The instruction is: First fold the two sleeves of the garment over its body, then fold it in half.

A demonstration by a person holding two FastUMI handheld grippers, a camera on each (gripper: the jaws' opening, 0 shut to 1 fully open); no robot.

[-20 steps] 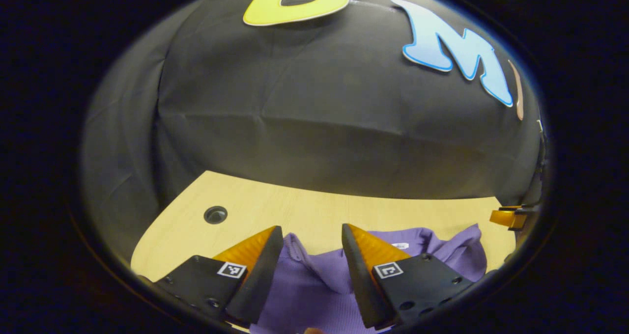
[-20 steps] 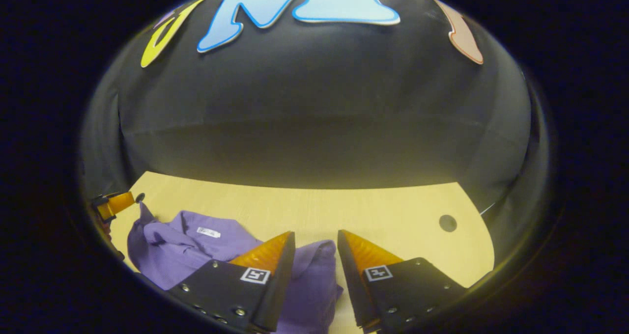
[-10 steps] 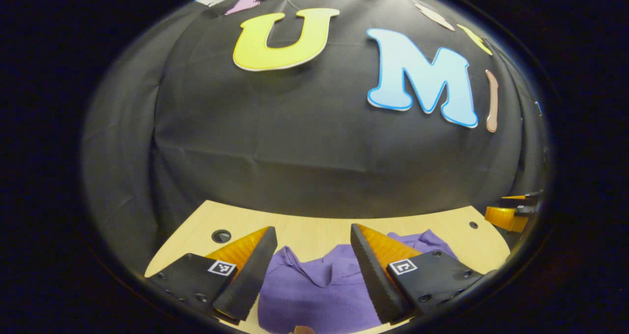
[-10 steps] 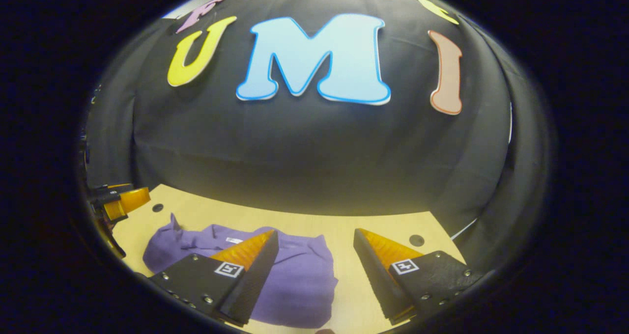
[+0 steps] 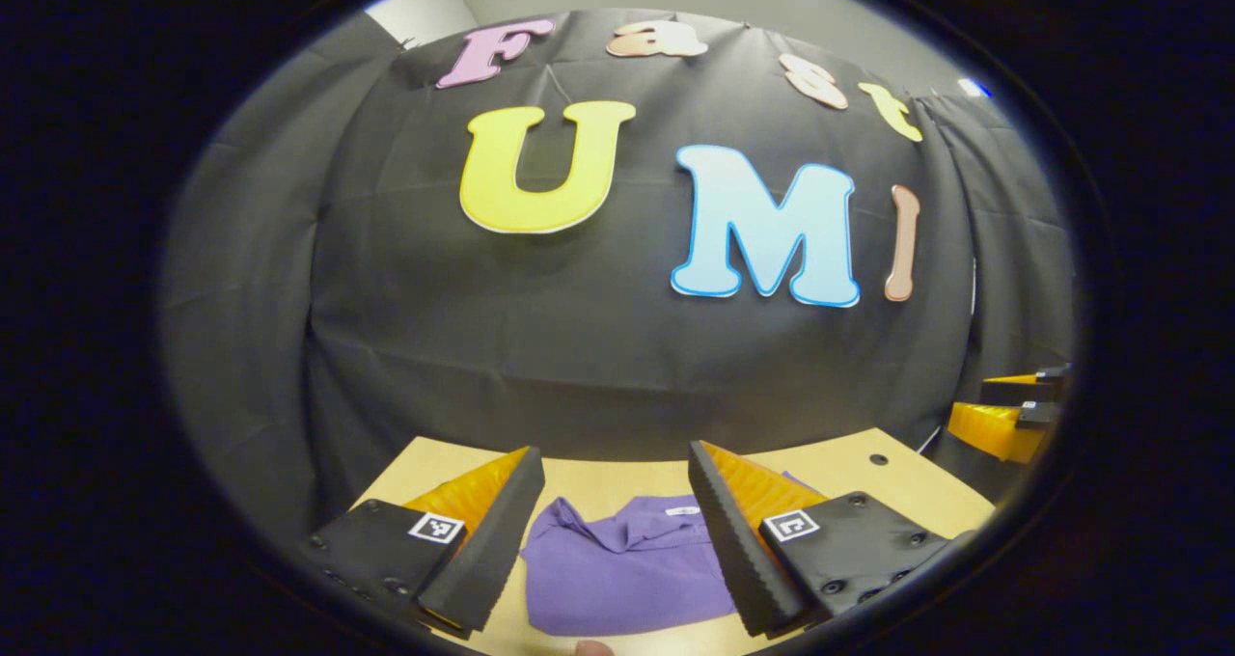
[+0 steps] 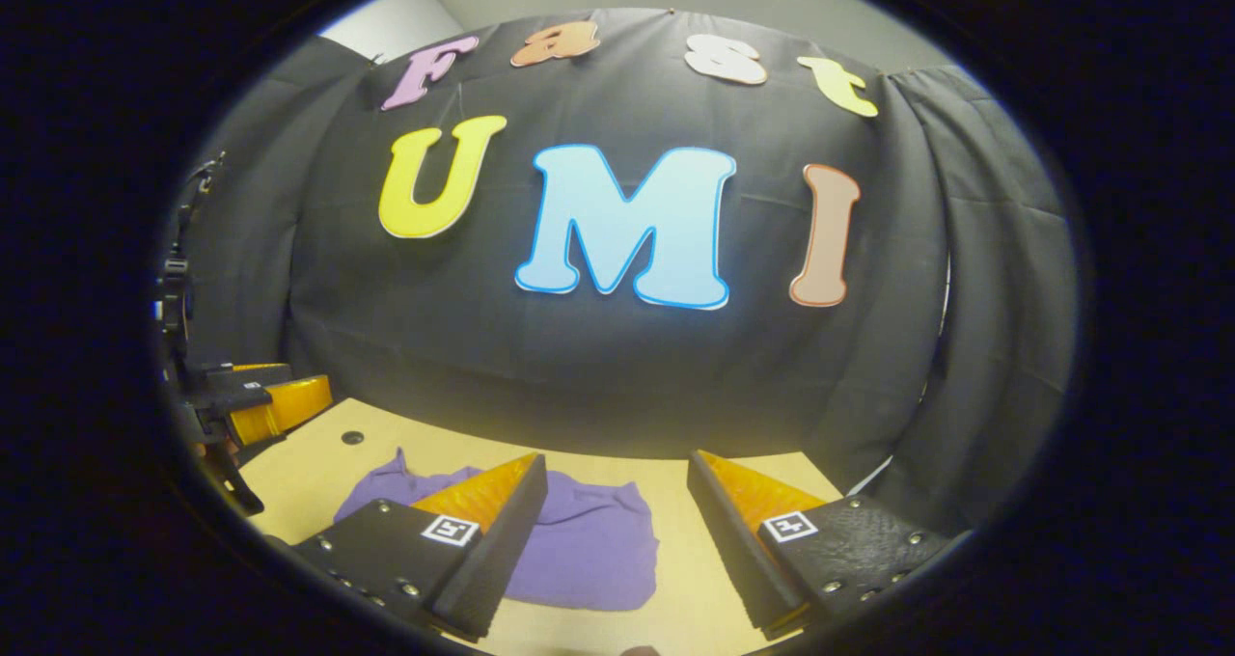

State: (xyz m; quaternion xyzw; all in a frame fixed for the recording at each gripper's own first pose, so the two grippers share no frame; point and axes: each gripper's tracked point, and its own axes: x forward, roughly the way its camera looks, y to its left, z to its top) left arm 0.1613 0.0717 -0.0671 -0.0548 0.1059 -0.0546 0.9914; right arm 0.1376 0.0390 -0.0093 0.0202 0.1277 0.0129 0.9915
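Garment (image 5: 627,569) lies folded on table (image 5: 849,463); both grippers' fingers spread wide, holding nothing.

From my station, the left tongs (image 5: 616,511) cover both sides of the garment (image 5: 627,569); its collar label is too small to read.

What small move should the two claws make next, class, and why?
Probably just draw both claws back from the table. The shirt lies there as a compact bundle with no sleeve sticking out, so it looks folded. The left claw and right claw are open, raised above it and grip nothing.
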